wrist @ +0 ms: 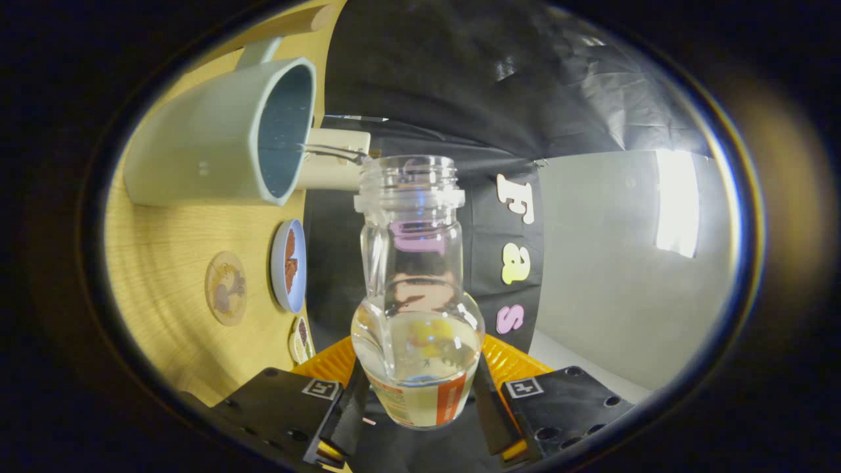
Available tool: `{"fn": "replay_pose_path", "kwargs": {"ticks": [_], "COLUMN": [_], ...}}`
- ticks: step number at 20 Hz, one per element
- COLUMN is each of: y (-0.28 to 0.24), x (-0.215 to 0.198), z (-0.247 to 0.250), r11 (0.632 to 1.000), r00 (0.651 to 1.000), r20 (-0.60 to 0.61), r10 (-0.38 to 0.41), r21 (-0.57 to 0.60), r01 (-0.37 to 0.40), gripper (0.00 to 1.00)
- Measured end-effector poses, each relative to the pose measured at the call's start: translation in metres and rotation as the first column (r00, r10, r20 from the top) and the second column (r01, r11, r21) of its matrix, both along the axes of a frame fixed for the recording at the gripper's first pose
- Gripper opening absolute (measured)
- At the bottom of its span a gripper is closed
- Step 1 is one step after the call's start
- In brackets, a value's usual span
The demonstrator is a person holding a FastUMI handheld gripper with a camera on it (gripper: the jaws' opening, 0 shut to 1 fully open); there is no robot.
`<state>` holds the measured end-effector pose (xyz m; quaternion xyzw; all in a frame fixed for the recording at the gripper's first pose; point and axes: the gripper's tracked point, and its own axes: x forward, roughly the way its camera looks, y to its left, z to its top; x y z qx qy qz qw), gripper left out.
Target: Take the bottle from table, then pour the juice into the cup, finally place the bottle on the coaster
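We hold the bottle (pixel 415 295) tight in our gripper (pixel 416 401). Both fingers press on its sides, one on each side, low down near the label. The bottle is clear and has no cap on top. We can see the screw rings around its open mouth. It has a thin neck and a round, fat belly. Pale yellow juice sits in the belly, and a thin stream of it runs from the mouth to the cup. The label near the fingers is white with an orange stripe.

Our view is tipped over, so the table looks like a wall beside us. The cup (pixel 223 135) is just beyond the bottle's mouth. It is a big pale cup with a handle and a dark blue inside, and its open side faces the bottle.

The table (pixel 158 263) is light wood with fine lines in it. On it, near the cup, lies a round coaster (pixel 226 288) with a drawing on it. Just beside the coaster is a small blue dish (pixel 290 265) with something brown in it. Closer to the fingers is another small round thing, but we cannot tell what it is.

Behind the bottle hangs the black cloth wall. Past it is a plain grey wall (pixel 591 263) with a bright patch of light (pixel 677 200).
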<state>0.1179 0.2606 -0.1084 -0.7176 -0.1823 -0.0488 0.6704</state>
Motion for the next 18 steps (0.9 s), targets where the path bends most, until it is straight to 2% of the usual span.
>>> {"fn": "replay_pose_path", "kwargs": {"ticks": [18], "y": [0.0042], "x": [-0.0004], "z": [-0.0024], "r11": [0.999], "r00": [1.000], "r20": [-0.006], "r10": [0.013], "r21": [-0.036], "r01": [-0.013], "gripper": [0.76]}}
